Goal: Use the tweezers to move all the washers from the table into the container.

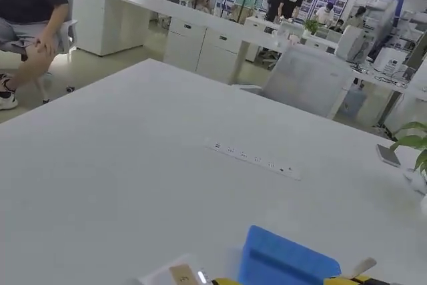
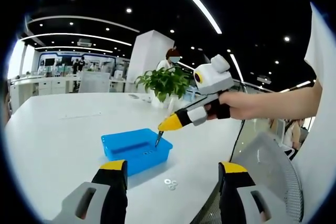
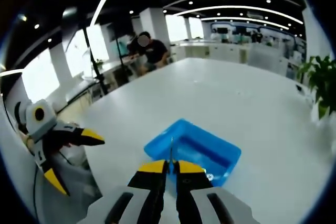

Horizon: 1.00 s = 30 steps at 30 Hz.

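My right gripper [image 3: 171, 167] is shut on thin metal tweezers [image 3: 171, 153]. Their tip hangs just over the near edge of the blue container [image 3: 195, 148]. In the left gripper view, the right gripper [image 2: 169, 124] comes in from the right and the tweezers [image 2: 158, 139] point down into the container [image 2: 135, 149]. Two small washers [image 2: 170, 183] lie on the white table in front of the container. I cannot tell whether the tweezers hold a washer. My left gripper [image 2: 173, 165] stands wide open with nothing between its jaws, and it appears again as the left gripper [image 3: 79, 165] beside the table edge.
The blue container [image 1: 287, 258] sits at the near edge of a large white table [image 1: 133, 165] with a built-in power strip [image 1: 257, 158]. A potted plant [image 2: 165, 83] stands at the table's far end. A grey chair [image 2: 268, 166] is beside the table edge, and people sit at desks beyond.
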Tool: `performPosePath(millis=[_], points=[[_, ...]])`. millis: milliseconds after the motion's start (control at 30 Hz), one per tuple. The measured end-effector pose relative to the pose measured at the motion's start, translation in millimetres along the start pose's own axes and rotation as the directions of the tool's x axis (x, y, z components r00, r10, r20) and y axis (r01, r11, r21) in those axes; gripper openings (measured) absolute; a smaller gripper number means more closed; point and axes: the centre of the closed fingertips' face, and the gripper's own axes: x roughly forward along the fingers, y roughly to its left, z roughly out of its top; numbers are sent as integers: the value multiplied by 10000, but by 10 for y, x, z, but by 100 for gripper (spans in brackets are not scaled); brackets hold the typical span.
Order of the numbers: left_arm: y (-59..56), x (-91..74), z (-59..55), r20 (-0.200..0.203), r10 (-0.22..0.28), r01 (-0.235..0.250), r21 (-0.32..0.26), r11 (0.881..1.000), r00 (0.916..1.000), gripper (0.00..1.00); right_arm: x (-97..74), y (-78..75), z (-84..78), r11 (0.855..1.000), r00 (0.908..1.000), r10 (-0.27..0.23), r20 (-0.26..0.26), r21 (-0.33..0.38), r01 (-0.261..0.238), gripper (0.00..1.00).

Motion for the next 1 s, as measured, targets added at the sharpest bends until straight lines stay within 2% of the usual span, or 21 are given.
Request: performPosePath(millis=[333, 667, 1000], points=[[-14, 3, -20, -111, -59, 60, 105, 9999, 9999, 70, 58, 188, -244, 9989, 9990, 331, -294, 332, -321, 3], [-34, 1, -13, -159, -67, 69, 148, 9999, 9999, 69, 115, 231, -576, 9978, 9943, 393, -990, 562, -339, 4], [-20, 4, -34, -198, -100, 100, 41, 9999, 9998, 69, 93, 249, -752, 9972, 9880, 488, -1466, 633, -399, 4]])
